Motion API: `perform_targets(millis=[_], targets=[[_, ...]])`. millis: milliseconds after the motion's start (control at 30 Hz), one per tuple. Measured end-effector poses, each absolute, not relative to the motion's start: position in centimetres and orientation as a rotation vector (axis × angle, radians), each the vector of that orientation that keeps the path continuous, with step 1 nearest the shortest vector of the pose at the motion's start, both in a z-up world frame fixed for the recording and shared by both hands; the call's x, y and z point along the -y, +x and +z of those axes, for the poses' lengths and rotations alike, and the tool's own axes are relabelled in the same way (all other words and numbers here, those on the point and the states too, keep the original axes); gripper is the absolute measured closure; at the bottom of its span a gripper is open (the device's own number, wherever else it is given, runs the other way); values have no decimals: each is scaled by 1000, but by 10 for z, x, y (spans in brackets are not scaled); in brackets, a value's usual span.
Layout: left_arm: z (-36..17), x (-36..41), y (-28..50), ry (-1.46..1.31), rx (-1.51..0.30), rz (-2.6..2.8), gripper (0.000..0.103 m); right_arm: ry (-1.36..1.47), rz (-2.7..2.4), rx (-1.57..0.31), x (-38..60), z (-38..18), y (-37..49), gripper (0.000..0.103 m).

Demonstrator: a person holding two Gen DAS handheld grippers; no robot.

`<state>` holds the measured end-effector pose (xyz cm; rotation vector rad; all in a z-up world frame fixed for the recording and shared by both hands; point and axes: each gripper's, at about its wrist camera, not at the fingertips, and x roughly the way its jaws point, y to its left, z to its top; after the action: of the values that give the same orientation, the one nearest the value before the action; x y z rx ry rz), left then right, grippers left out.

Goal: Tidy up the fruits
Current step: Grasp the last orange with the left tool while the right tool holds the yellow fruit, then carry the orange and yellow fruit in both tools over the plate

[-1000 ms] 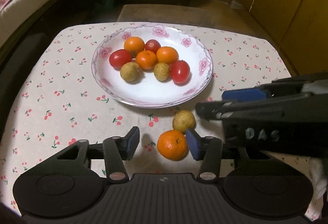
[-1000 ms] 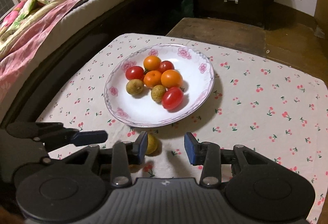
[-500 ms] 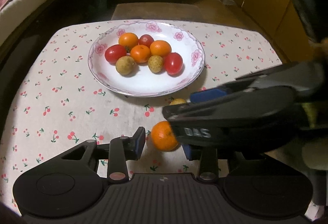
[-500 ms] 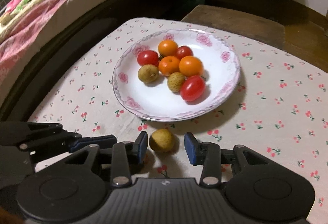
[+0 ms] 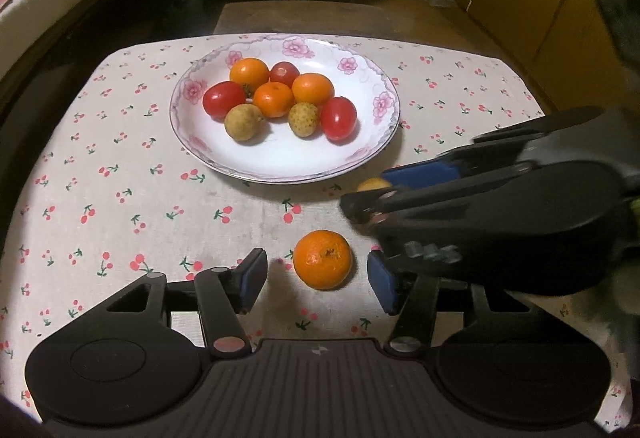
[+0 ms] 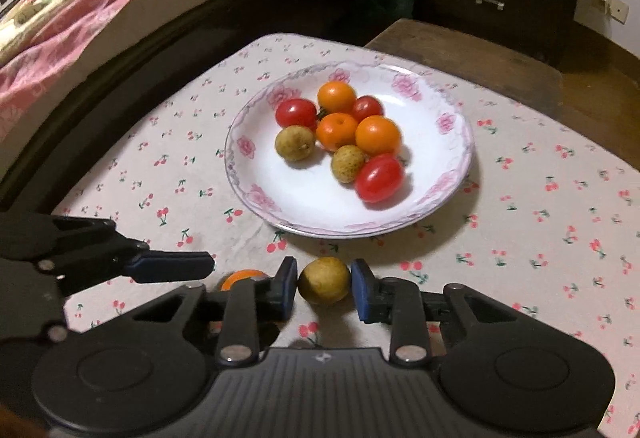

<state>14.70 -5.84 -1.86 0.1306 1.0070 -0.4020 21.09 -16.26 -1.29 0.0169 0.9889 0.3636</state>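
Two loose fruits: my left tongs (image 5: 316,274) gape wide around the tangerine (image 5: 322,259); my right tongs (image 6: 325,284) narrowly bracket the longan (image 6: 324,280), at 6 o'clock of the plate (image 6: 256,193)

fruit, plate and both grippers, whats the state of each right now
plate: on the table, holds eight fruits
tangerine: loose on the cloth, between the left gripper's open fingers, untouched
longan: on the cloth, between the right gripper's fingers, close to both
left gripper: open
right gripper: narrowed around the longan, grip unclear
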Motion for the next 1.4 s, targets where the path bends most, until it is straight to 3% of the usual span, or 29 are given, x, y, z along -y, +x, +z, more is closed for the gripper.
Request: perform_targets(millis=[200,267,300,333,1400], targets=[[-18,66,146,144,-993,-424,42,56,340,-982,181,-6,205,69],[-21,68,146,159,-998,-407,51,68,339,-985,185,-5,204,69],[-23,68,147,155,-1007,-399,60,70,339,-988,187,-5,203,69],[-24,66,148,144,-1015,-391,61,69,339,-989,187,-5,202,70],[-21,56,126,189,-1035,-334,63,-13,338,-1041,171,-19,166,69]])
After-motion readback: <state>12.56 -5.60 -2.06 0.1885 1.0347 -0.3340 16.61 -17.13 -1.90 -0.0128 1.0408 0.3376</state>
